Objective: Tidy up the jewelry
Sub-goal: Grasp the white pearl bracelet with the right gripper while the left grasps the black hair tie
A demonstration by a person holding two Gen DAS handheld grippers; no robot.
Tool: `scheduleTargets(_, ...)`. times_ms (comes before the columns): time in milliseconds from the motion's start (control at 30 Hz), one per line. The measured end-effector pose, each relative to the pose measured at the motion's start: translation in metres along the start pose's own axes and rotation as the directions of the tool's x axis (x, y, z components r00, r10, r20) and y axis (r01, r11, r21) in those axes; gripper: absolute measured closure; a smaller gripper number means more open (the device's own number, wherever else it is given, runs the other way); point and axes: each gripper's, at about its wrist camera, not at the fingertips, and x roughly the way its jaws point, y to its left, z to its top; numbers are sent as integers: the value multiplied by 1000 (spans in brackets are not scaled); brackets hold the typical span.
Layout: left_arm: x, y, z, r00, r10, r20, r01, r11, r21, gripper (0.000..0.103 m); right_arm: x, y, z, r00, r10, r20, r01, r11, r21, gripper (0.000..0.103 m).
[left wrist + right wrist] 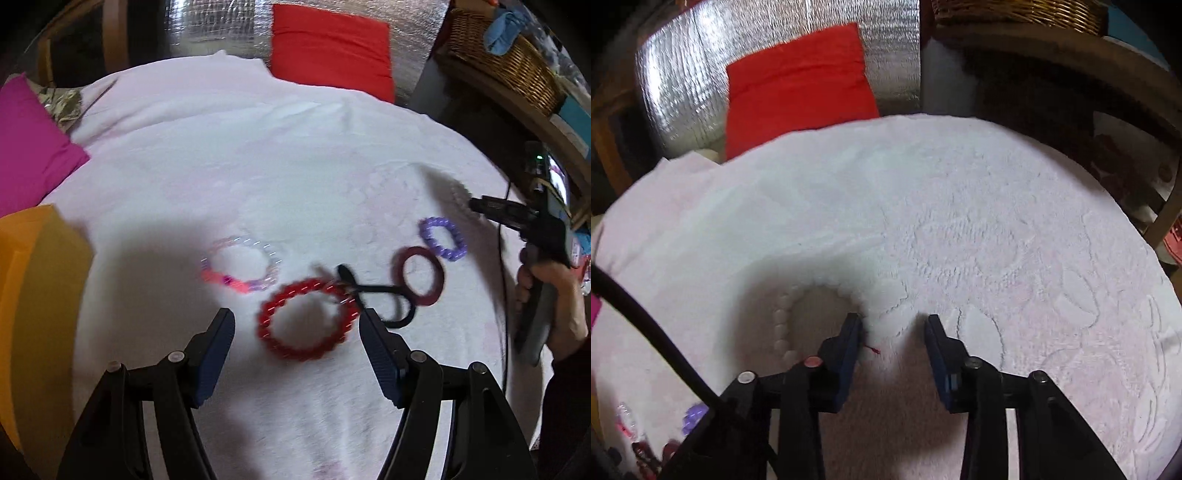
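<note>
Left gripper (pixel 296 325), nearest the left wrist camera: jaws spread wide, nothing between them, hovering over a white towel (pixel 258 166). Just ahead of the fingertips lies a red bracelet (pixel 304 319), flat on the towel, its right edge close to the right finger. A black cord (pixel 384 295) crosses the bracelet's upper right side and loops towards a maroon ring (pixel 421 276). Beyond the ring, apart from it, lies a purple bracelet (pixel 442 238). To the left of the red bracelet lies a clear bracelet (pixel 242 267) with pink and orange beads; motion blur hides its detail.

Right gripper (pixel 892 326), in the right wrist view: jaws spread, gripping nothing. A white bracelet (pixel 783 321) lies on the towel, its arc touching or just beside the left fingertip; contact cannot be told.

Surroundings: red cushion (pixel 330 46), magenta cushion (pixel 31 144), orange box (pixel 33 291), wicker basket (pixel 506 55).
</note>
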Motion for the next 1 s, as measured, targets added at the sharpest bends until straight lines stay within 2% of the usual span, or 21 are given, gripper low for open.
scheduleTargets(100, 8, -1, 7, 999, -42, 2, 42, 998, -45, 32, -2, 10, -1, 1000, 18, 10, -17, 999, -33, 91)
scheduleTargets(167, 14, 0, 12, 998, -59, -2, 58, 995, -82, 32, -5, 13, -5, 1000, 8, 22, -7, 999, -47, 91)
scheduleTargets(367, 37, -11, 23, 999, -49, -22, 46, 991, -127, 33, -21, -3, -15, 996, 88, 14, -88, 996, 7, 93)
scheduleTargets(467, 42, -20, 23, 999, -24, -29, 20, 994, -109, 55, -32, -7, -23, 995, 97, 11, -97, 995, -3, 93)
scheduleTargets(500, 42, -20, 23, 999, -25, -23, 23, 994, -110, 67, -37, -9, -26, 995, 99, 11, -99, 995, -7, 93)
scheduleTargets(567, 38, -17, 22, 999, -27, -17, 25, 994, -107, 79, -43, -15, -31, 994, 107, 11, -107, 994, -7, 93)
scheduleTargets(800, 19, -12, 17, 999, -36, 5, 37, 994, -104, 80, -70, -28, -40, 984, 179, 5, -179, 983, 43, 93)
scheduleTargets(933, -5, -3, 13, 998, -40, 39, 44, 994, -103, 80, -95, -28, -42, 965, 261, 26, -263, 962, 76, 93)
scheduleTargets(1000, -17, 2, 9, 997, -48, 54, 53, 994, -99, 80, -105, -25, -44, 948, 316, 24, -317, 943, 98, 93)
